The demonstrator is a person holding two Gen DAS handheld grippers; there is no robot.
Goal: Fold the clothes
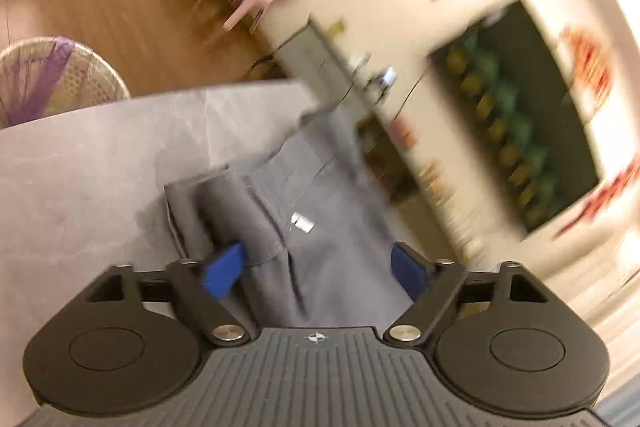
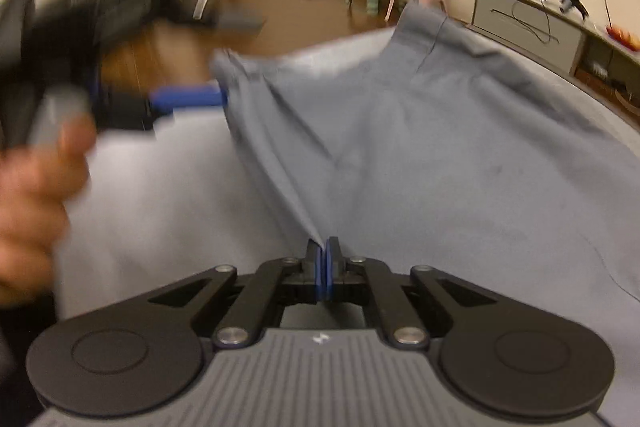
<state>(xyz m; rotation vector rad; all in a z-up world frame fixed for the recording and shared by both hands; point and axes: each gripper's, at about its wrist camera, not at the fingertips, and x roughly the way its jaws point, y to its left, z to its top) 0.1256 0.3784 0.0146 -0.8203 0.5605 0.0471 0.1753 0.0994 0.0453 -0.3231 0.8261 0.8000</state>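
Your right gripper [image 2: 322,269] pinches the soft, light grey-blue cotton garment [image 2: 400,147] tight; your left gripper [image 1: 320,267], jaws wide, straddles its waistband at twelve o'clock over the grey bench [image 1: 80,167].

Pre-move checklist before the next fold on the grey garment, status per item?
1. Right tongs shut on the grey garment: ok, blue pads pressed together with a pulled ridge of cloth between them.
2. Left tongs gripping: not ok, fingers stand wide apart in the left wrist view, cloth lying between them unclamped.
3. Left tongs at the garment edge: ok, the right wrist view shows the blue finger touching it.
4. Garment flat on the table: not ok, far corner lifted, cloth creased.
5. Left wrist view sharp: not ok, heavy motion blur.
6. Hem alignment: cannot tell.
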